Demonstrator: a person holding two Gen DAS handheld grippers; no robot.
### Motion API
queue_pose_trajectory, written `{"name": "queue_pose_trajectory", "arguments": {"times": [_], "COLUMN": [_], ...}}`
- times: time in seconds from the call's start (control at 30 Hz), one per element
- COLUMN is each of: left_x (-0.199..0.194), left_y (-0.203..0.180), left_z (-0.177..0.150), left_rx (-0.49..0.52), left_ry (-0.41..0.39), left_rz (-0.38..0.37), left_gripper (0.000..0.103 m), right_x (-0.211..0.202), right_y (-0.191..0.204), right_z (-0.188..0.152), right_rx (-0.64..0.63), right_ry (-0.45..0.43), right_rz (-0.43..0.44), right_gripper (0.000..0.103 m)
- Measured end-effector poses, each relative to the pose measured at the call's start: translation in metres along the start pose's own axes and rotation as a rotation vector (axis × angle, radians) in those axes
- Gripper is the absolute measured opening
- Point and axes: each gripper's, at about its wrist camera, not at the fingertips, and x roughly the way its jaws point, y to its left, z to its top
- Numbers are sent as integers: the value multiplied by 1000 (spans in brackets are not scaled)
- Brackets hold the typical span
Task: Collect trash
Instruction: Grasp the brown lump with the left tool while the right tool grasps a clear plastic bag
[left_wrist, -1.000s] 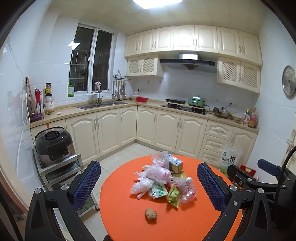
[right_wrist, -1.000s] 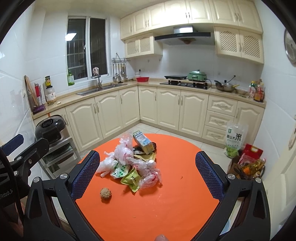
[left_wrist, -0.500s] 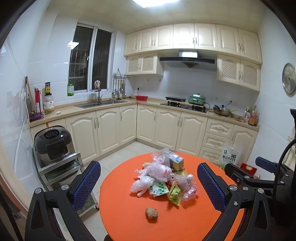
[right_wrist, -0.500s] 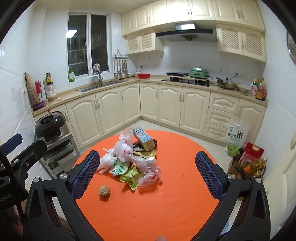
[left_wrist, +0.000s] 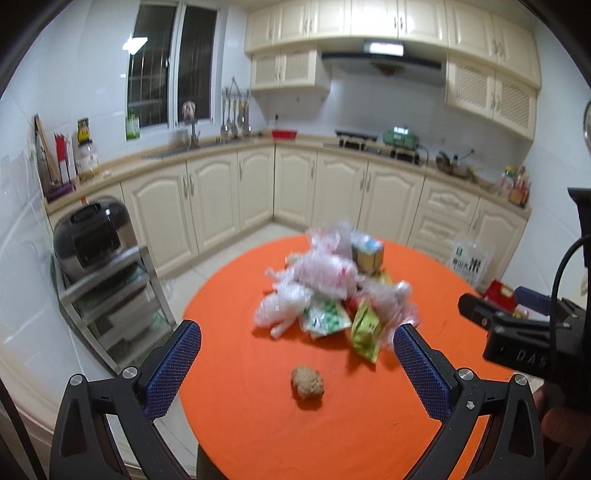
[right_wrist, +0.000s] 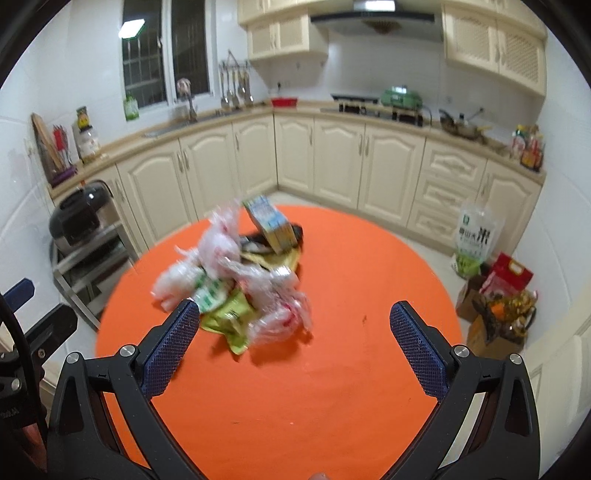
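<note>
A heap of trash (left_wrist: 332, 291) lies mid-way across the round orange table (left_wrist: 258, 424): clear plastic bags, green snack wrappers and a small drink carton (left_wrist: 367, 253). A brown crumpled lump (left_wrist: 307, 382) sits apart, nearer to me. My left gripper (left_wrist: 295, 365) is open above the table, with the lump between its fingers' line of sight. In the right wrist view the same trash heap (right_wrist: 236, 280) and carton (right_wrist: 271, 223) lie ahead-left. My right gripper (right_wrist: 293, 339) is open and holds nothing, its left fingertip (right_wrist: 181, 325) overlapping the heap's near edge.
Cream kitchen cabinets (left_wrist: 332, 192) run along the far walls. A metal rack (left_wrist: 110, 295) with a rice cooker (left_wrist: 90, 232) stands left of the table. A rice bag (right_wrist: 476, 236) and a box of goods (right_wrist: 498, 314) sit on the floor at right.
Both grippers have moved forward and tilted down toward the table, so the trash heap and the lump look larger and closer. Both stay open.
</note>
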Motion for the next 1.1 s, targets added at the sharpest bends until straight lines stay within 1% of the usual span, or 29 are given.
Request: {"name": "queue_pose_trajectory", "arguments": {"times": [0.13, 0.3, 0.43, 0.53, 0.57, 0.63, 0.67, 0.7, 0.73, 0.77, 0.8, 0.83, 0.87, 0.9, 0.93, 1.0, 1.1], "left_x": [37, 85, 119, 143, 151, 164, 169, 174, 175, 176, 176, 176, 176, 177, 177, 176, 169], "left_y": [3, 6, 11, 11, 11, 9, 9, 9, 7, 5, 5, 3, 4, 5, 4, 6, 8], "left_z": [-3, -13, -21, -26, -28, -31, -34, -36, -37, -37, -38, -39, -39, -39, -38, -39, -41], "left_rx": [-1, -17, -18, -11, -7, 4, 9, 12, 27, 38, 46, 50, 48, 44, 37, 22, 22], "left_ry": [74, 180, 241, 268, 273, 288, 303, 315, 301, 298, 297, 293, 284, 280, 277, 274, 273], "left_rz": [6, -17, -20, -17, -16, -16, -18, -16, -7, -9, 1, 8, 10, 8, 2, -8, -14], "left_gripper": [102, 102, 102, 102, 100, 94, 88, 86, 85, 78, 76, 71, 61, 54, 51, 35, 32], "right_x": [27, 65, 88, 104, 108, 118, 124, 130, 134, 140, 145, 149, 153, 155, 156, 152, 149], "right_y": [-7, -11, -11, -10, -10, -9, -8, -7, -7, -6, -5, -5, -5, -5, -5, -7, -15], "right_z": [-4, -10, -12, -13, -12, -11, -10, -9, -9, -8, -8, -7, -7, -7, -8, -10, -13], "right_rx": [3, 2, 5, 0, -2, -2, -4, -9, -13, -17, -20, -22, -25, -27, -28, -24, 6], "right_ry": [59, 135, 177, 201, 207, 220, 228, 237, 244, 252, 257, 260, 262, 264, 262, 247, 234], "right_rz": [0, 18, 36, 47, 52, 66, 75, 81, 86, 96, 112, 128, 142, 154, 169, 185, 213], "right_gripper": [103, 101, 101, 99, 99, 97, 93, 91, 84, 79, 77, 72, 62, 57, 50, 44, 39]}}
